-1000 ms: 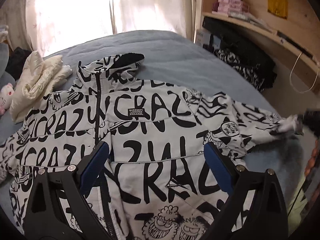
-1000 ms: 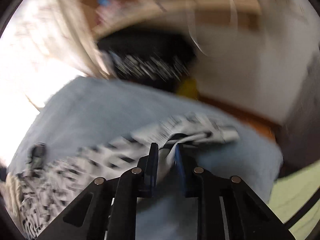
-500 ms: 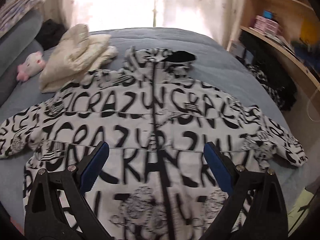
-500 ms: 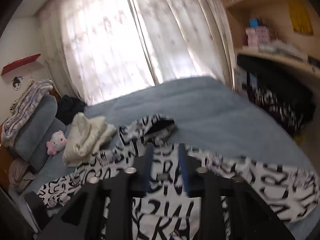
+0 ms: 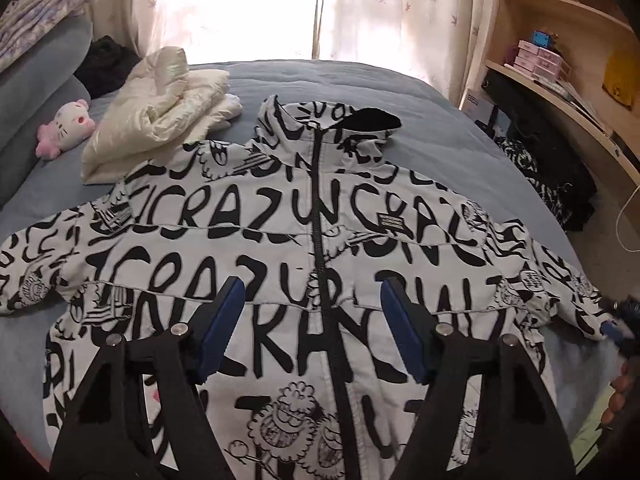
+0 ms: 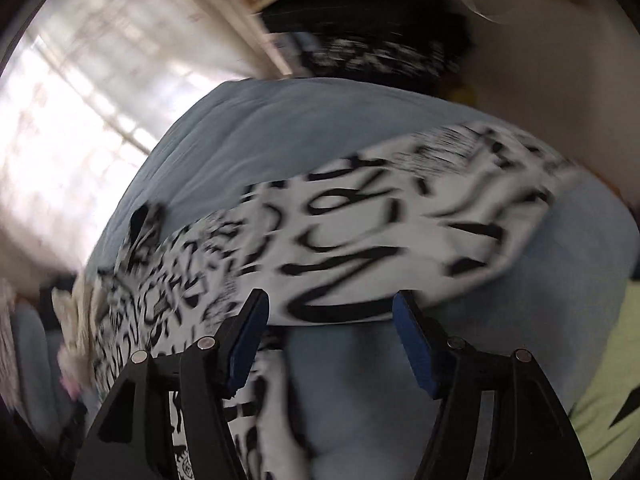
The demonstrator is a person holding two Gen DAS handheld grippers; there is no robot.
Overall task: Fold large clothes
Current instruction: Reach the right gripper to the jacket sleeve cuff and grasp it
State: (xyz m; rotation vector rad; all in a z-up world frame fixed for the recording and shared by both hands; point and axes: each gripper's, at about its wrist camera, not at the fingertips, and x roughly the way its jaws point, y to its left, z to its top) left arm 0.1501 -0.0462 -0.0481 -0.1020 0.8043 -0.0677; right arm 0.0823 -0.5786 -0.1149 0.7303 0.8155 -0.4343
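White padded fabric covered in thick black hand-drawn lettering makes up the zip-front jacket (image 5: 280,248), which lies front-up and spread flat on the blue-grey bed (image 5: 420,120), sleeves out to both sides and collar toward the window. "CRAZ" can be read repeated across the chest in rows; a small dark label patch sits right of the black zip, its print too small to read. Cartoon faces are drawn near the hem. The collar stands up, showing a black lining.

Above the jacket's lower front hangs the left claw (image 5: 310,320), its blue pads apart with nothing between them, jaws closing. The right claw (image 6: 330,336) is over the edge of the jacket's right sleeve, jaws opening, with the pads not pressing the cloth; that view is blurred.

Just beside the left shoulder lies a folded cream puffer garment (image 5: 160,112), with a pink-and-white plush cat (image 5: 68,126) further left. Wooden shelves (image 5: 560,60) line the right wall.
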